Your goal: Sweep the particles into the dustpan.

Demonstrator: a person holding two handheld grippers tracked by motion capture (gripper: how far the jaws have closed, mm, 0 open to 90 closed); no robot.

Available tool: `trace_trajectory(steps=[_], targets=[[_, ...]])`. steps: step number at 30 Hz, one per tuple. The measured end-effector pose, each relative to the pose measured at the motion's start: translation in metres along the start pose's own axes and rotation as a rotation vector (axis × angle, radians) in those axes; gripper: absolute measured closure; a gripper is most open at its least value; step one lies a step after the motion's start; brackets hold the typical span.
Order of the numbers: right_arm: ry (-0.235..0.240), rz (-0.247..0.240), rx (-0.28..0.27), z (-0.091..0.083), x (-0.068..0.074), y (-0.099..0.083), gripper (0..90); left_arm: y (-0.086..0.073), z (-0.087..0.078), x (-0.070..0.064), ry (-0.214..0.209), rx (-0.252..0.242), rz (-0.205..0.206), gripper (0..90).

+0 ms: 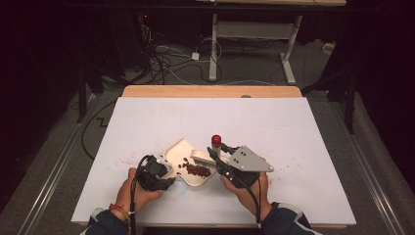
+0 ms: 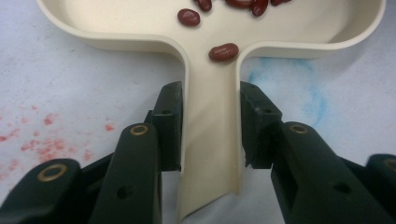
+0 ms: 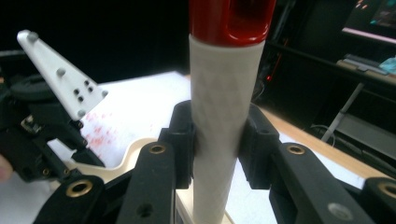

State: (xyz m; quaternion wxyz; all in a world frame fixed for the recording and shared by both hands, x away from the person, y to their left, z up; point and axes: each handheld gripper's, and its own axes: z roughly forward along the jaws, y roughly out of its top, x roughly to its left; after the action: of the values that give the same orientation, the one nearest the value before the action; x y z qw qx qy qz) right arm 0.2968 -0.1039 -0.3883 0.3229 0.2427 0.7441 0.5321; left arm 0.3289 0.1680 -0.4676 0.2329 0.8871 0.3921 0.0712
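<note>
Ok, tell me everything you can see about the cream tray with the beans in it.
The tray is a shallow, cream-coloured dish, plastic by its look, with a low raised rim, rounded corners and a flat handle. It lies flat on the white table, near the front edge. Dark red beans lie loose in it, one at the handle's root. The left gripper is shut on the handle.

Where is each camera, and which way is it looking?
High view: above the person's side, looking forward and down at the table; forearms, both hands and claws show.
Left gripper view: rides the left claw, looking along its jaws, shut on the pan handle.
Right gripper view: rides the right claw, gripping a brush handle.
All three share the pan.
</note>
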Motion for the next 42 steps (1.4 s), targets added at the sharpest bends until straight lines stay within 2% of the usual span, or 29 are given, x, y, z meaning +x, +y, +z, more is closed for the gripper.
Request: trace_trajectory(steps=[5, 10, 15, 22, 27, 33, 39, 42], targets=[[0.011, 0.010, -0.006, -0.008, -0.011, 0.002, 69.2, -0.001, -0.001, 0.004, 0.011, -0.004, -0.014, 62.4], [0.034, 0.026, -0.005, -0.022, -0.032, 0.003, 69.2, -0.002, -0.001, 0.009, 0.019, -0.010, -0.029, 62.4], [0.015, 0.039, -0.008, -0.038, -0.051, 0.004, 69.2, -0.004, -0.002, 0.013, 0.023, -0.015, -0.042, 62.4], [-0.019, 0.085, 0.008, -0.063, -0.078, 0.002, 69.2, -0.004, -0.003, 0.017, 0.021, -0.020, -0.054, 62.5], [-0.043, 0.113, 0.030, -0.079, -0.093, -0.004, 69.2, -0.007, -0.004, 0.021, 0.022, -0.028, -0.071, 62.5], [-0.049, 0.141, 0.065, -0.093, -0.107, -0.014, 69.2, -0.010, -0.007, 0.026, 0.029, -0.029, -0.091, 62.6], [-0.025, 0.154, 0.095, -0.106, -0.117, -0.020, 69.1, -0.016, -0.010, 0.032, 0.048, -0.033, -0.118, 62.5], [0.022, 0.150, 0.136, -0.112, -0.120, -0.021, 69.1, -0.019, -0.010, 0.034, 0.053, -0.034, -0.131, 62.6]])
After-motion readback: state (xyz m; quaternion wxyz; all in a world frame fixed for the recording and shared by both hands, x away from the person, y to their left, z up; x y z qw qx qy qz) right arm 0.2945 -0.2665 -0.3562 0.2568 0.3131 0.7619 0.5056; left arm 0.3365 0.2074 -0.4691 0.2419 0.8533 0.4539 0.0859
